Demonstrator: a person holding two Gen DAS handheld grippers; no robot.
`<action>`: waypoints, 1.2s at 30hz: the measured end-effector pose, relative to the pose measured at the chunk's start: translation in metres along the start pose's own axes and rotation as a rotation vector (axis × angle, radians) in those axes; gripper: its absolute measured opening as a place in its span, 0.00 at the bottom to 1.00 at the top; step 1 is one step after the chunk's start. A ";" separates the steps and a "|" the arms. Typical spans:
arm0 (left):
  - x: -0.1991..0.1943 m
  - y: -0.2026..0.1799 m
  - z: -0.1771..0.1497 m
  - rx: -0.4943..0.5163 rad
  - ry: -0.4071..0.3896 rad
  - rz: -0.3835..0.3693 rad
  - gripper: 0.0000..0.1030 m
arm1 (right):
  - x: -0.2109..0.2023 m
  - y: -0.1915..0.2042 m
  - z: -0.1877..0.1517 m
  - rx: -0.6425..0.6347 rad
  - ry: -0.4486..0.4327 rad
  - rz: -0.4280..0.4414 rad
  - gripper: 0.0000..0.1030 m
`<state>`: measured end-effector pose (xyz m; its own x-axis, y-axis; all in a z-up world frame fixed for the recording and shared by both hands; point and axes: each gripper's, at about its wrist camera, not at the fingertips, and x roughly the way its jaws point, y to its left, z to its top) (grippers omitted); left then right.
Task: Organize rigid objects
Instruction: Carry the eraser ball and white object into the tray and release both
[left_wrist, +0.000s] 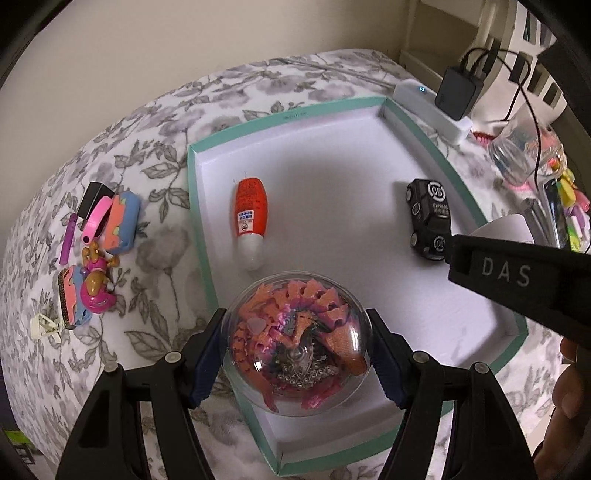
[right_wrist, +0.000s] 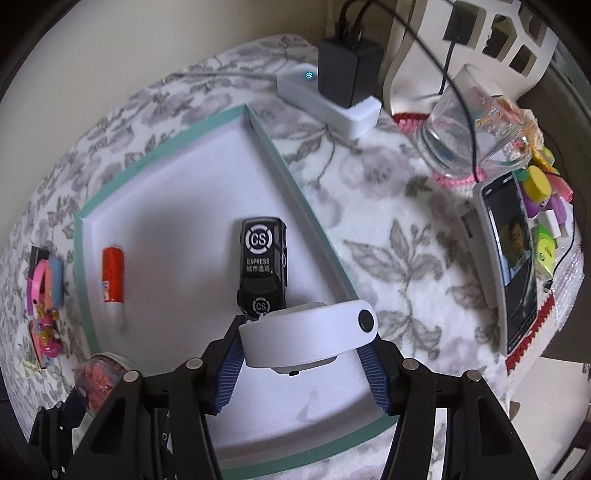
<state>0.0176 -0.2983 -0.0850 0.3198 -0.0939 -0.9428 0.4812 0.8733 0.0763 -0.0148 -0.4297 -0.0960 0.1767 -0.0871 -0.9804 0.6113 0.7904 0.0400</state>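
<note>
A white tray with a teal rim (left_wrist: 201, 236) (right_wrist: 284, 162) lies on the floral cloth. In it lie an orange and white bottle (left_wrist: 250, 218) (right_wrist: 112, 280) and a black toy car (left_wrist: 428, 218) (right_wrist: 263, 258). My left gripper (left_wrist: 297, 354) is shut on a clear ball with an orange toy inside (left_wrist: 295, 343), over the tray's near left edge; the ball also shows in the right wrist view (right_wrist: 99, 380). My right gripper (right_wrist: 303, 350) is shut on a white band-like object (right_wrist: 306, 339), just in front of the car, over the tray.
Left of the tray lie small pink, blue and purple toys (left_wrist: 99, 251) (right_wrist: 44, 295). Behind it are a white power strip (right_wrist: 328, 99) with a black charger (right_wrist: 349, 70). A glass (right_wrist: 469, 125), a phone (right_wrist: 513, 262) and colourful bits are at the right.
</note>
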 end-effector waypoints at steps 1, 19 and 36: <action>0.002 -0.001 0.000 0.004 0.003 0.003 0.71 | 0.003 0.000 0.000 -0.001 0.008 -0.001 0.60; 0.030 -0.005 -0.004 0.017 0.055 0.030 0.71 | 0.033 0.003 -0.013 -0.004 0.074 -0.017 0.61; 0.019 -0.011 -0.003 0.069 0.018 0.051 0.72 | 0.032 0.001 -0.005 -0.003 0.074 -0.004 0.71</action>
<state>0.0163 -0.3085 -0.1049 0.3312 -0.0413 -0.9427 0.5204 0.8414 0.1460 -0.0128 -0.4287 -0.1287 0.1168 -0.0449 -0.9921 0.6096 0.7919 0.0359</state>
